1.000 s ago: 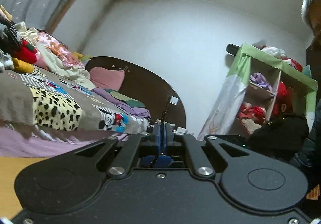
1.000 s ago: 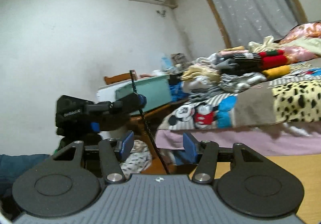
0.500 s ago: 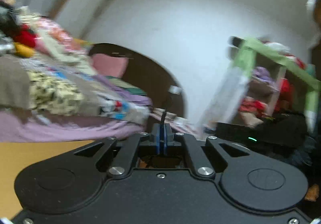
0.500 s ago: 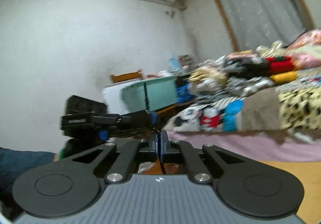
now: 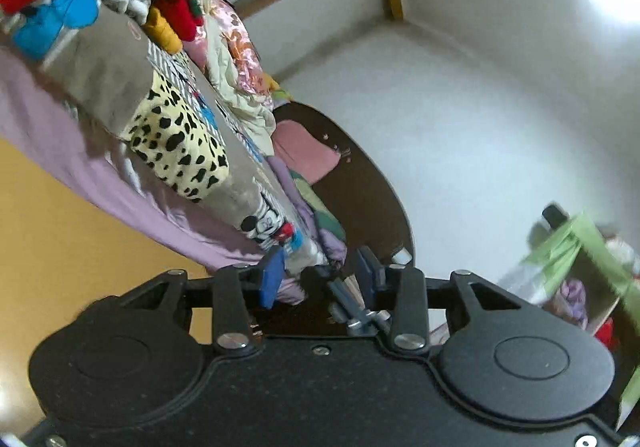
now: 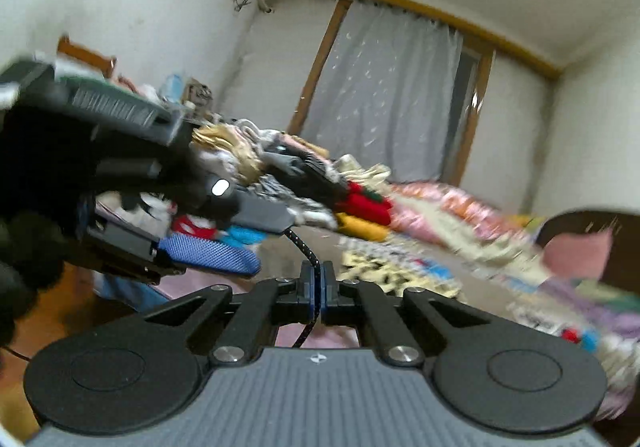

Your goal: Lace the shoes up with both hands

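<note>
A black braided shoelace (image 6: 306,247) rises from between the blue pads of my right gripper (image 6: 318,279), which is shut on it; a short piece also shows below the pads. The lace runs up and left to the tip of the upper finger of my left gripper (image 6: 274,243), whose blue pad (image 6: 208,253) faces the camera. In the left wrist view my left gripper (image 5: 319,277) has its jaws apart and opening, and I see no lace pressed between its pads. No shoe is in either view.
A bed (image 5: 60,135) heaped with clothes and soft toys fills the middle, with a dark rounded headboard (image 5: 360,183). A green fabric shelf (image 5: 580,247) stands at the right, wooden floor (image 5: 48,231) lies below the bed, and a curtained window (image 6: 384,95) is beyond it.
My right gripper was open around the lace and has shut on it. My left gripper was shut on the lace and has opened. Both views have rolled and shifted.
</note>
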`<state>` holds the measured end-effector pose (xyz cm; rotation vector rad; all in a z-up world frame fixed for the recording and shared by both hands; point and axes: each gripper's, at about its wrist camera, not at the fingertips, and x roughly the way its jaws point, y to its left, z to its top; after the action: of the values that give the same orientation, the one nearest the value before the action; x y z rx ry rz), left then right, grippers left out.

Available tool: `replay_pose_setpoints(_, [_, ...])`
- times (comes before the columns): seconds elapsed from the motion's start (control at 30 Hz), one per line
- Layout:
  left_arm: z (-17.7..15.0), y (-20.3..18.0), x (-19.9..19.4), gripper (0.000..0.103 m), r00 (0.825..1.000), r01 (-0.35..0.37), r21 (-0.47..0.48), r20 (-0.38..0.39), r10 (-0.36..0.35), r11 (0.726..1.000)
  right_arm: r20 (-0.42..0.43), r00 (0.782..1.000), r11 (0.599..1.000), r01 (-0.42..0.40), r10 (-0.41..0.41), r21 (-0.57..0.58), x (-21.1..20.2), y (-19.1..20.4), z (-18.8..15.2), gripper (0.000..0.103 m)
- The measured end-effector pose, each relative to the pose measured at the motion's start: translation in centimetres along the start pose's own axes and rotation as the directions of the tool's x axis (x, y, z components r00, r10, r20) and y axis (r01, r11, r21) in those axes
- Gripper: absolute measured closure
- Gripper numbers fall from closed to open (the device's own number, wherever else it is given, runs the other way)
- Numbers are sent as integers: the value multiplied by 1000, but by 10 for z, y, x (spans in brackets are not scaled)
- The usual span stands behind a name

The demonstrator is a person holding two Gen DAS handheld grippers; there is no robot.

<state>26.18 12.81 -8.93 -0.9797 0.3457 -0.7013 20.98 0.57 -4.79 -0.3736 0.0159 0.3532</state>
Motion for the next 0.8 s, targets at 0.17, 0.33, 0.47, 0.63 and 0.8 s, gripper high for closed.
replay_pose_setpoints(0.17, [-3, 1, 7, 77, 999, -33, -95, 32, 36, 995, 5, 998, 996, 59, -59, -72, 2, 4, -6, 99])
replay_pose_setpoints(0.33, [-6, 6, 12, 90, 997, -36, -162, 59, 46, 986, 16, 998, 991, 70, -68, -110, 3, 7, -9, 99])
replay_pose_setpoints(0.47, [-8, 5, 13, 100, 995, -46, -161, 77, 59, 986, 8, 997, 992, 71, -71, -106, 4, 7, -11, 99])
replay_pose_setpoints(0.63, [-7, 5, 14, 101, 994, -48, -147, 93, 62, 988, 12, 998, 991, 60, -59, -116, 6, 10, -10, 99])
replay_pose_setpoints(0.8, [-7, 6, 14, 101, 993, -53, -144, 96, 67, 988, 16, 999, 988, 47, -45, -145, 6, 14, -9, 99])
